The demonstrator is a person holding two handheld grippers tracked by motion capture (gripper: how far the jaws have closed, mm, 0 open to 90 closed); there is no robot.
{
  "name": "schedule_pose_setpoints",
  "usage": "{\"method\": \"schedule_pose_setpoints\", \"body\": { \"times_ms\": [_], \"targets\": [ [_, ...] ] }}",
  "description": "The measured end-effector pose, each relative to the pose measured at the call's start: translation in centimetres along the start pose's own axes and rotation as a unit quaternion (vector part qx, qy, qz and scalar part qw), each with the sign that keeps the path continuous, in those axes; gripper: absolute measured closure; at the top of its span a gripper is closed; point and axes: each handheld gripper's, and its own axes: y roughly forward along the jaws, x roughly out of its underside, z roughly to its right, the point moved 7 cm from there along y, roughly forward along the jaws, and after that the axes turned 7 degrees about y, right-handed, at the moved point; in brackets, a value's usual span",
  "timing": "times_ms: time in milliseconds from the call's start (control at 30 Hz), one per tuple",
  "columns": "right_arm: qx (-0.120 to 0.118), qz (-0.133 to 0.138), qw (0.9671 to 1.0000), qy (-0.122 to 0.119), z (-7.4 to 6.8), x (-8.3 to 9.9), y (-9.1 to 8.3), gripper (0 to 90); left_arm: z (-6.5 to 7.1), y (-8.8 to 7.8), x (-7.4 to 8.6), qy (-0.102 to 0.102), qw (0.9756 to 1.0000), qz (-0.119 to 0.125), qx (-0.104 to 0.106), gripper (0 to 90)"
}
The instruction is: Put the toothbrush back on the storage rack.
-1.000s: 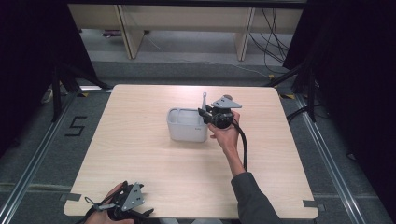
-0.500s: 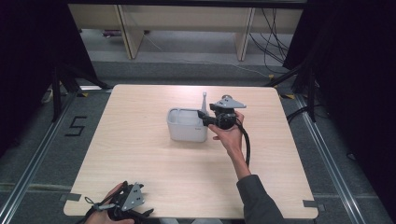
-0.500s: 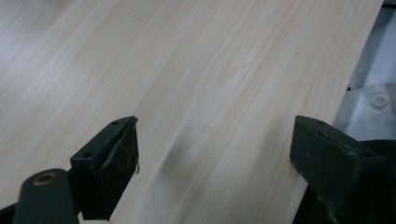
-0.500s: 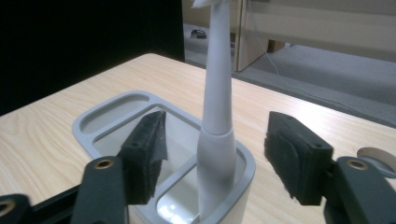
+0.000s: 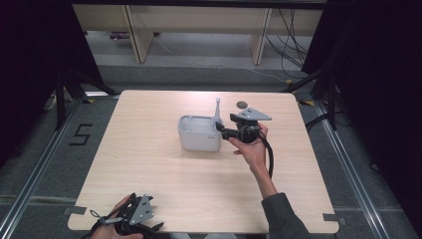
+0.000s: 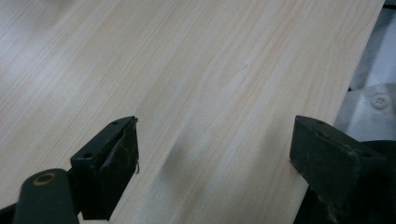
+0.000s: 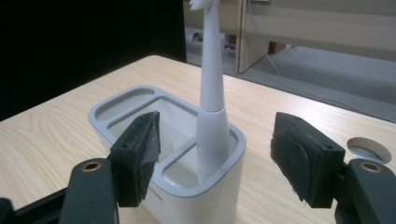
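Observation:
A pale grey holder (image 5: 198,134) with several compartments stands mid-table. A white toothbrush (image 5: 217,106) stands upright in its small right-hand compartment, head up. My right gripper (image 5: 219,128) is level just right of the holder. Its jaws have just been opening and now stand open. In the right gripper view the toothbrush (image 7: 212,93) rises from the holder (image 7: 210,200) in line with the gap of my right gripper (image 7: 215,119), and neither pad touches it. My left gripper (image 5: 155,227) rests at the table's near left edge, open over bare wood (image 6: 215,128).
A round cable hole (image 5: 242,104) sits in the tabletop behind my right gripper, also seen as the cable hole (image 7: 366,148). Wooden shelving legs and cables lie beyond the far edge. The table (image 5: 149,169) has bare wood around the holder.
My right gripper's jaws have opened off the toothbrush and the hand has drawn back a little to the right. The toothbrush stays upright in the holder. The left gripper has not moved.

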Motion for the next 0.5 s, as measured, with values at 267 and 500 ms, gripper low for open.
{"method": "schedule_pose_setpoints", "body": {
  "times_ms": [267, 500],
  "targets": [
    [-0.008, -0.002, 0.9999, 0.01, -0.2, 0.1, -0.7, 32.8, 0.0, 0.0, 0.0, 0.002, 1.0, 0.0, -0.001, 15.3],
    [-0.009, -0.004, 1.0, 0.001, 0.2, 0.2, -1.2, 32.3, 0.0, 0.0, 0.0, 0.002, 1.0, 0.005, 0.001, 15.3]
  ]
}}
